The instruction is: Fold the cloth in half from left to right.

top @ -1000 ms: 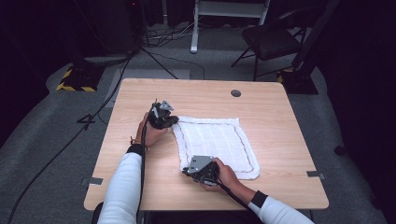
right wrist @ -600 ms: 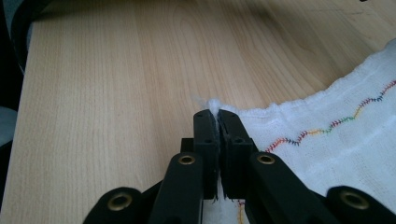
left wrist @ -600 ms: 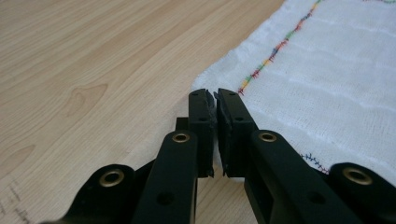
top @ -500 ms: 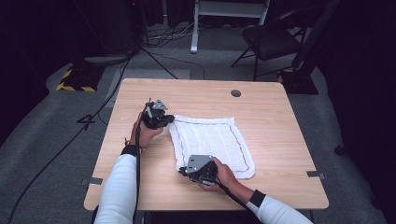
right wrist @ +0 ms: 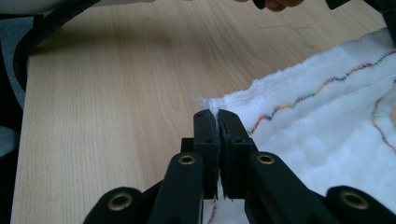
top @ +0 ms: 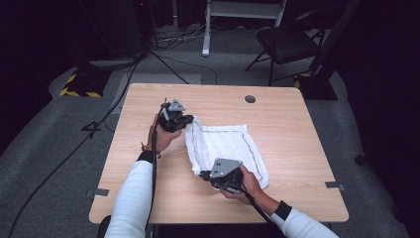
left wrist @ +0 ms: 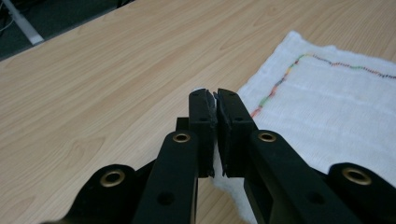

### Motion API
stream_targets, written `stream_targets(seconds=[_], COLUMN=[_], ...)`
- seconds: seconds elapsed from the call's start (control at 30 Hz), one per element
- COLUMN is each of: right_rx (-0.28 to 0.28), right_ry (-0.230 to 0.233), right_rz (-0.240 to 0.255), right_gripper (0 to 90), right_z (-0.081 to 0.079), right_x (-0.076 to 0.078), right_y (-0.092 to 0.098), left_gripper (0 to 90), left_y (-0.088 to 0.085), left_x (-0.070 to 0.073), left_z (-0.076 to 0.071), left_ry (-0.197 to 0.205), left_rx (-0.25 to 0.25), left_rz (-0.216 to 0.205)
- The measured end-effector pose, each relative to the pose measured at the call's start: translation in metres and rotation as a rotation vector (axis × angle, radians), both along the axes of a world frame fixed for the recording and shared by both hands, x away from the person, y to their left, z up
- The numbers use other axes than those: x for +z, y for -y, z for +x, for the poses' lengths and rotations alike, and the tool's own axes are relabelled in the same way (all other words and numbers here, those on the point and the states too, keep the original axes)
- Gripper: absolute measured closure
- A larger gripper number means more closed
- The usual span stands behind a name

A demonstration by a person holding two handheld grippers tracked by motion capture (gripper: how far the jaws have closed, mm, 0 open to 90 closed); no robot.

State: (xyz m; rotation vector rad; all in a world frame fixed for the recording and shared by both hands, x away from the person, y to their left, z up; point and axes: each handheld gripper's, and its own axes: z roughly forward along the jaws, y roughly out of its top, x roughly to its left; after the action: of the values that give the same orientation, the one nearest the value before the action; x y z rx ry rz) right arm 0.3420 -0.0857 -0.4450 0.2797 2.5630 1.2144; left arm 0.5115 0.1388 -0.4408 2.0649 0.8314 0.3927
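Note:
A white cloth (top: 223, 148) with a rainbow-stitched border lies on the wooden table (top: 297, 124). My left gripper (top: 184, 122) is shut on the cloth's far left corner and holds it a little off the table. In the left gripper view the cloth (left wrist: 327, 107) spreads to the right of the closed jaws (left wrist: 215, 95), with a sliver of fabric pinched between them. My right gripper (top: 204, 174) is shut on the near left corner. In the right gripper view the white hem (right wrist: 261, 93) rises just past the closed jaws (right wrist: 215, 114).
A round grommet hole (top: 250, 99) sits near the table's far edge. Behind the table stand a black chair (top: 287, 42) and a white stand (top: 242, 12). Cables (top: 124, 89) run over the grey floor at the left.
Both grippers have risen with their cloth corners. The cloth's left edge has lifted and drawn in toward the right, so the cloth now looks narrower and bunched.

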Motion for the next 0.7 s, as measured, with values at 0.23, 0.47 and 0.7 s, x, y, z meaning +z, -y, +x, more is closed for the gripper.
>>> stream_targets(seconds=[0.23,0.47,0.7], right_rx=[-0.032,-0.068,-0.105], right_ry=[0.004,0.014,0.02], right_rz=[0.018,0.035,0.044], right_gripper=[87.0,87.0,87.0], right_z=[-0.002,0.0,0.001], right_x=[0.006,0.011,0.015], right_y=[0.026,0.042,0.06], left_gripper=[85.2,85.2,85.2], left_y=[0.026,0.036,0.043], left_x=[-0.001,0.001,0.002], left_z=[0.005,0.007,0.01], left_ry=[0.004,0.01,0.015], left_rx=[-0.024,-0.024,-0.019], left_rz=[0.007,0.012,0.0])
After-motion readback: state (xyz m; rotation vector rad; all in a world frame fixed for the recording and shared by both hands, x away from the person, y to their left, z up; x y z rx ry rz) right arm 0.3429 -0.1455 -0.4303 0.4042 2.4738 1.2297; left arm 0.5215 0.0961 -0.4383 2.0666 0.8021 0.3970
